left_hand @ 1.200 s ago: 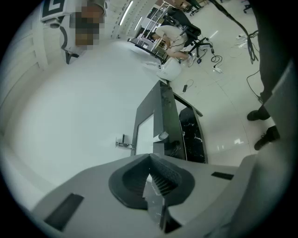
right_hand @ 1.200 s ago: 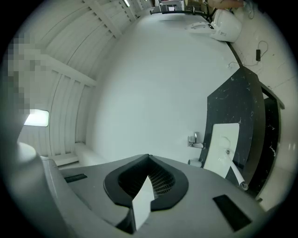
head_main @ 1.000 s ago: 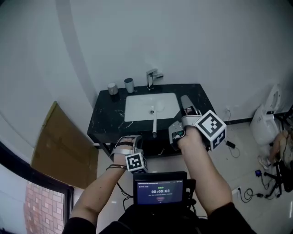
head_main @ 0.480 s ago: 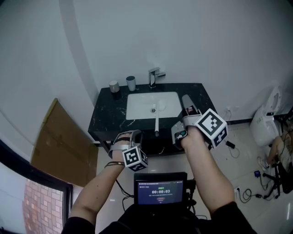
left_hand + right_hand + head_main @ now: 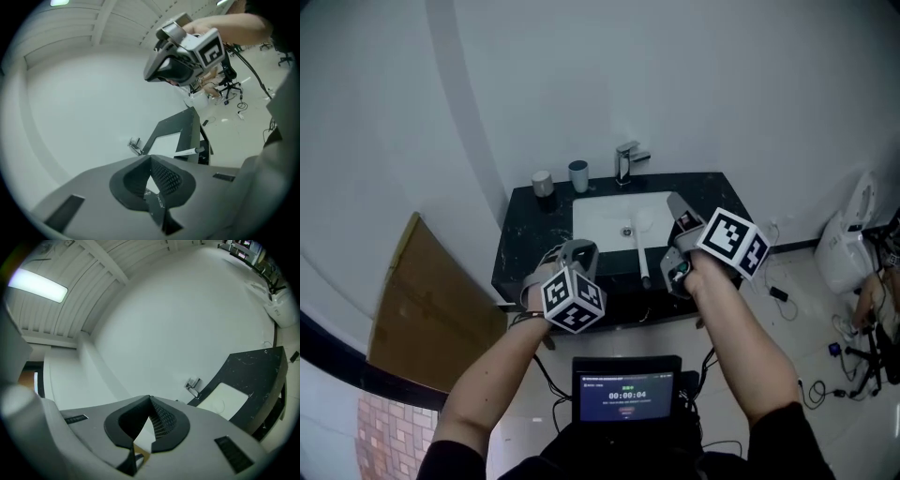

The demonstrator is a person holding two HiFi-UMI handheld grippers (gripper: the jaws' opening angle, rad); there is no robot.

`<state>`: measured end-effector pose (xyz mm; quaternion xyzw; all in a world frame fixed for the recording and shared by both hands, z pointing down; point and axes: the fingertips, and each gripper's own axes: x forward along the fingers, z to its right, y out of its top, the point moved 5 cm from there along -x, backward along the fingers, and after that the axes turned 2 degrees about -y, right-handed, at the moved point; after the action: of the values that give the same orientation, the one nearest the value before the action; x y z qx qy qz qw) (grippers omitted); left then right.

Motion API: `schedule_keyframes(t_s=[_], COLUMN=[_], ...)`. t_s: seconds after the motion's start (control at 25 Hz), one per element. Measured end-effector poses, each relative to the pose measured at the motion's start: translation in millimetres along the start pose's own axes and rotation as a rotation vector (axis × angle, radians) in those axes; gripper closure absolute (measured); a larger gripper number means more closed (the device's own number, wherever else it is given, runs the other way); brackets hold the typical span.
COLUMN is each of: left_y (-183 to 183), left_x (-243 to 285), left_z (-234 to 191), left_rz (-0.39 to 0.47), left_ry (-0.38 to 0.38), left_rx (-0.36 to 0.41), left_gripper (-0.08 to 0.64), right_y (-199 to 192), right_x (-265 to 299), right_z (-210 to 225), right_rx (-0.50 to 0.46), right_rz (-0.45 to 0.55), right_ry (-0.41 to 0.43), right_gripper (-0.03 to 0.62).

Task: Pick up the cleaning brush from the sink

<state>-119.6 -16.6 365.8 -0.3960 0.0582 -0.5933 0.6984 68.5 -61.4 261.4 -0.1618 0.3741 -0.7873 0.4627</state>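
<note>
Cleaning brush (image 5: pixel 638 255) hasn't moved: head in the white sink (image 5: pixel 600 217), white handle sticking out over the counter's front edge, dark tip hanging off. Versus a second ago, both grippers are closer in to the counter. The left gripper (image 5: pixel 150 159) has risen and rolled, marker cube now facing the head camera. The right gripper (image 5: pixel 150 400) has slid in over the sink's right rim. Both sets of jaws are closed tip to tip, gripping nothing, and neither touches the brush. In the head view the handle sits between the two grippers; the right one is nearer and covers part of the basin's right side. Faucet (image 5: pixel 628 161) at the back edge, a pale cup (image 5: pixel 542 183) and a darker cup (image 5: pixel 578 175) back left of the sink. Counter (image 5: pixel 520 248) is black, marble-look, against a plain white wall. Cardboard sheet (image 5: pixel 431 300) leans at the left, toilet (image 5: pixel 851 251) at the right, pale tiled floor (image 5: pixel 787 328), small screen (image 5: pixel 626 394) near the person's chest.
</note>
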Motion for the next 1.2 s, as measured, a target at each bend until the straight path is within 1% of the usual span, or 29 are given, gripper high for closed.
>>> schedule_keyframes(t_s=[0.12, 0.24, 0.32, 0.4, 0.56, 0.72, 0.84, 0.96, 1.04, 1.12, 1.2], left_y=[-10.0, -13.7, -18.6, -24.1, -31.7, -49.5, -67.5, -92.1, -106.5, -122.5, -144.2], left_x=[10.4, 31.0, 51.0, 74.3, 121.8, 172.0, 207.2, 235.7, 254.6, 273.7, 290.7], left_z=[-33.5, -61.7, -84.0, -106.0, -137.1, -178.9, -200.1, -220.8, -231.8, -239.5, -241.8], left_rz=[-0.001, 0.01, 0.023, 0.029, 0.002, -0.023, -0.041, -0.081, -0.101, -0.126, -0.164], left_ry=[-0.023, -0.03, -0.033, -0.047, -0.122, -0.131, -0.171, -0.184, -0.196, -0.244, -0.318], left_rx=[-0.032, -0.046, -0.079, -0.131, -0.21, -0.314, -0.403, -0.423, -0.454, -0.519, -0.597], left_gripper=[0.549, 0.549, 0.549, 0.549, 0.549, 0.549, 0.548, 0.546, 0.546, 0.546, 0.546], right_y=[-11.1, -9.9, -9.5, -10.4, -8.4, -14.8, -22.9, -43.3, -52.9, -60.3, -71.1], right_x=[26.6, 53.5, 79.8, 108.7, 157.8, 213.7, 248.2, 277.3, 293.3, 310.0, 324.2], right_z=[8.8, 27.4, 41.6, 57.0, 90.3, 129.3, 151.7, 169.7, 181.6, 191.6, 201.1], right_rx=[-0.024, -0.072, -0.099, -0.117, -0.167, -0.173, -0.188, -0.18, -0.168, -0.153, -0.174], right_rz=[-0.032, -0.052, -0.064, -0.084, -0.14, -0.213, -0.277, -0.355, -0.395, -0.416, -0.441], right_ry=[-0.016, -0.078, -0.108, -0.125, -0.149, -0.184, -0.225, -0.269, -0.307, -0.346, -0.397], right_gripper=[0.586, 0.586, 0.586, 0.586, 0.586, 0.586, 0.586, 0.586, 0.586, 0.586, 0.586])
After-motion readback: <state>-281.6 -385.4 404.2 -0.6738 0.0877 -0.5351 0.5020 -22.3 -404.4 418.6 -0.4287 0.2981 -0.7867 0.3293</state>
